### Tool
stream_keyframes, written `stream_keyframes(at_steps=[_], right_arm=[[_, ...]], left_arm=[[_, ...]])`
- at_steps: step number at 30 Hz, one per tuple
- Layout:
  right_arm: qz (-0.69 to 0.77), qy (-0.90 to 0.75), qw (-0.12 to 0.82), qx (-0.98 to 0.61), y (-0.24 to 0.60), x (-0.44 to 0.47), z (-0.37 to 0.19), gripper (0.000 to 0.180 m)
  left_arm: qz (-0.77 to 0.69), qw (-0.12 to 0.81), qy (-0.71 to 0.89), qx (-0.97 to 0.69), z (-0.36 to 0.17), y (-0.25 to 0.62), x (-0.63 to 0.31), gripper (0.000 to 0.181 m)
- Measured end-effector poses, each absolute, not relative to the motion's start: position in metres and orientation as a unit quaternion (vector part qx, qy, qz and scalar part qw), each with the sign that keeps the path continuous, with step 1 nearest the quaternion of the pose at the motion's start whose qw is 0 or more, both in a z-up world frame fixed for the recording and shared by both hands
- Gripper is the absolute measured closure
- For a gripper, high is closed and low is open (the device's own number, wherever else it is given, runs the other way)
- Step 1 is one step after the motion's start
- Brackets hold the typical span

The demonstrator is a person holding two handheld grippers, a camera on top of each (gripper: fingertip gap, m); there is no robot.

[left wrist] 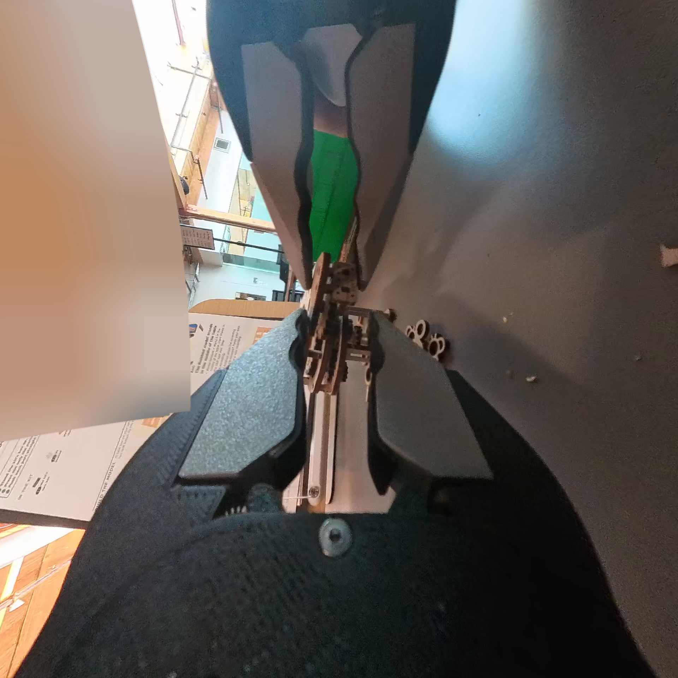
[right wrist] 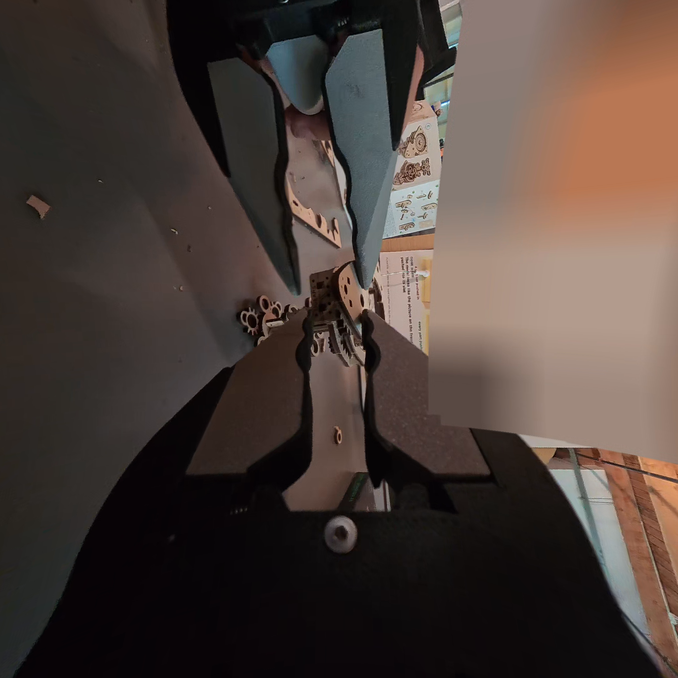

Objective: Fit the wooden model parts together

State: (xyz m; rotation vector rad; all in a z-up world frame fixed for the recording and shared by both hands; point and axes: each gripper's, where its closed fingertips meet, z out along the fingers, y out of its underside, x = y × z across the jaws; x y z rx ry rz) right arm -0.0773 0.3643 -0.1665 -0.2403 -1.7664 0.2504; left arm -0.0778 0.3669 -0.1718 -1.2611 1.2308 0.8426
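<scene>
A small wooden gear model [left wrist: 330,348] is held above the dark grey table [left wrist: 550,183] between both grippers, which meet tip to tip. My left gripper [left wrist: 337,321] is shut on its lower part with the gears and axles. My right gripper [left wrist: 334,284] comes in from the top of the left wrist view and clamps the model's block end. In the right wrist view the model [right wrist: 335,304] sits between my right gripper [right wrist: 336,317], shut on it, and the left gripper [right wrist: 330,286] opposite.
Loose wooden gear pieces [right wrist: 260,315] lie on the table just beside the model; they also show in the left wrist view [left wrist: 425,337]. A punched-out wooden sheet [right wrist: 312,216], an instruction sheet [right wrist: 414,205], a small wooden ring [right wrist: 337,434] and wood scraps [right wrist: 38,207] lie around.
</scene>
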Motion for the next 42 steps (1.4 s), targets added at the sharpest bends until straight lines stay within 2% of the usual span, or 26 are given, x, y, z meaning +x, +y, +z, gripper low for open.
stream_keyframes(at_steps=[1, 3, 10, 32, 37, 42], right_arm=[[0.112, -0.769, 0.620, -0.107, 0.365, -0.077, -0.166, 0.157], [0.112, -0.769, 0.621, -0.106, 0.365, -0.077, -0.166, 0.158], [0.100, -0.768, 0.625, -0.098, 0.362, -0.078, -0.167, 0.158], [0.011, -0.756, 0.646, -0.104, 0.372, -0.082, -0.167, 0.164], [0.054, -0.762, 0.632, -0.127, 0.373, -0.084, -0.165, 0.160], [0.016, -0.729, 0.678, -0.089, 0.374, -0.082, -0.161, 0.162]], left_arm=[[0.357, 0.558, 0.524, -0.536, -0.173, 0.367, -0.077, 0.148], [0.361, 0.557, 0.524, -0.534, -0.174, 0.368, -0.077, 0.146], [0.379, 0.561, 0.526, -0.514, -0.168, 0.368, -0.073, 0.160], [0.388, 0.553, 0.519, -0.524, -0.166, 0.373, -0.079, 0.163], [0.387, 0.556, 0.510, -0.529, -0.164, 0.374, -0.081, 0.162], [0.389, 0.558, 0.507, -0.528, -0.163, 0.374, -0.082, 0.162]])
